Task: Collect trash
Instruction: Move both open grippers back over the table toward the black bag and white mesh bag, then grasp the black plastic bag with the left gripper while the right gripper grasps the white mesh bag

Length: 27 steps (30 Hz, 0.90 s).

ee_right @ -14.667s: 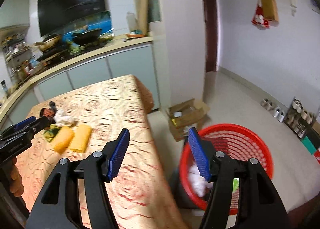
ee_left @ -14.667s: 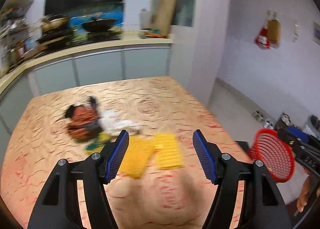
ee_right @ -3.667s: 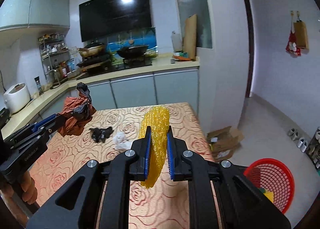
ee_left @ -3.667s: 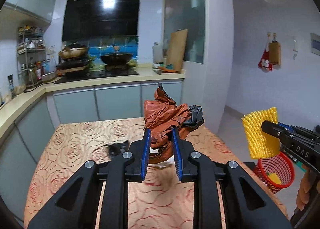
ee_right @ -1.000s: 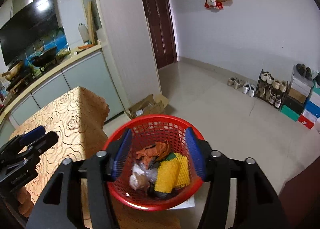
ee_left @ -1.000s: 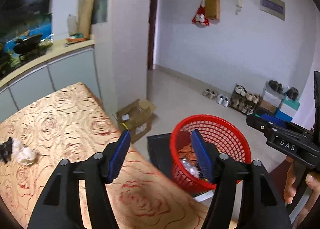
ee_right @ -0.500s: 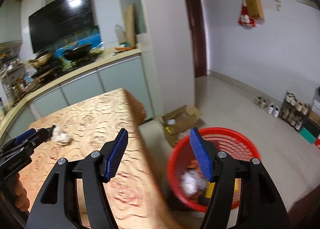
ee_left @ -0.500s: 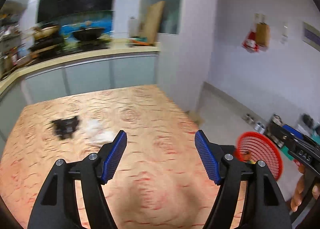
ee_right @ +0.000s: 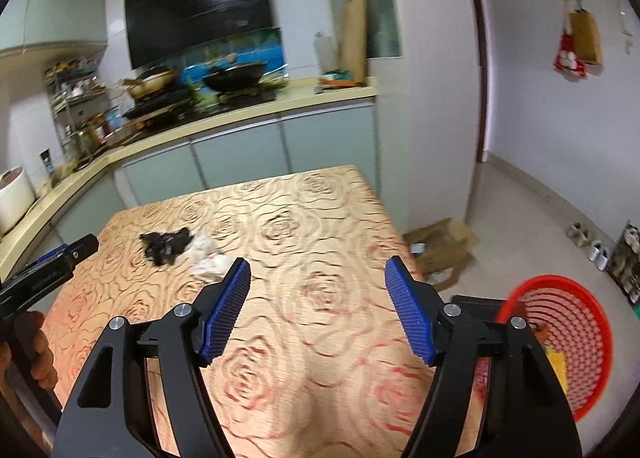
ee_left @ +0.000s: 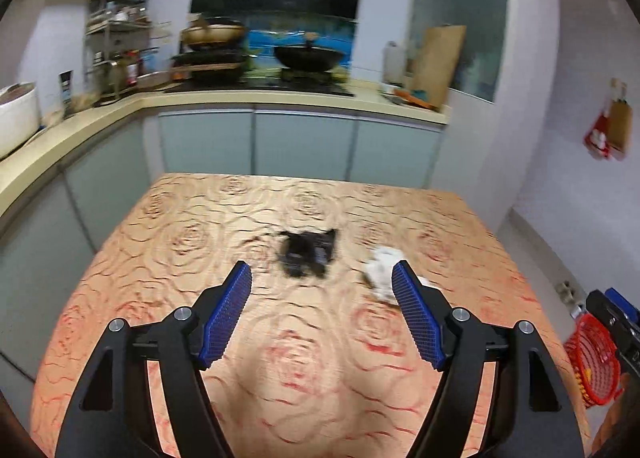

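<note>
A crumpled black scrap and a white paper wad lie side by side on the rose-patterned table. My left gripper hovers over the table just short of them, its jaws opening with nothing between them. In the right wrist view the black scrap and white wad sit to the left, beyond my right gripper, whose empty jaws are also opening. The red mesh basket stands on the floor at the right and holds yellow and orange trash.
Kitchen counter with stove and woks runs behind the table. An open cardboard box lies on the floor past the table's right edge. Shoes line the far wall. The left gripper's body and a hand show at the right wrist view's left edge.
Both grippers swung left from over the red basket back to the table. The black scrap and white wad came into the centre of view, and both jaws widened.
</note>
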### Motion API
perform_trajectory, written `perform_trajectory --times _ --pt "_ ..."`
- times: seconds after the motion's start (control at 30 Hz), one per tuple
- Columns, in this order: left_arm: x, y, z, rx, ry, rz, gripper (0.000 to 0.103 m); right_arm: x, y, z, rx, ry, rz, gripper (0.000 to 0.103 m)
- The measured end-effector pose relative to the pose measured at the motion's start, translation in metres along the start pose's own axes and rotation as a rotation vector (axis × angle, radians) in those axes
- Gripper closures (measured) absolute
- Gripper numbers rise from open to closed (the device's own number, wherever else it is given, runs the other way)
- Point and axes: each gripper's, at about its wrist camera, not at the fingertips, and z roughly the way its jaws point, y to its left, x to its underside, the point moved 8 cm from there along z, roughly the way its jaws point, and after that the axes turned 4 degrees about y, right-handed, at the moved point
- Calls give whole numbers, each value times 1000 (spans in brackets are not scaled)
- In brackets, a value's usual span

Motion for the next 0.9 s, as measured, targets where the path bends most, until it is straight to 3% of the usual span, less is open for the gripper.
perform_trajectory --times 0.17,0.37,0.77,0.83,0.9 --pt "-3 30 20 -36 16 -26 32 -4 35 22 -41 17 -47 35" --pt "-6 35 52 -35 51 -6 32 -8 64 55 -74 52 -96 36" --pt "-7 10 137 86 183 49 32 -4 87 118 -101 157 -176 36" --pt "-8 9 144 93 187 53 36 -2 88 126 -104 168 -183 36" --pt "-8 7 151 102 201 54 53 0 88 132 -109 180 -189 36"
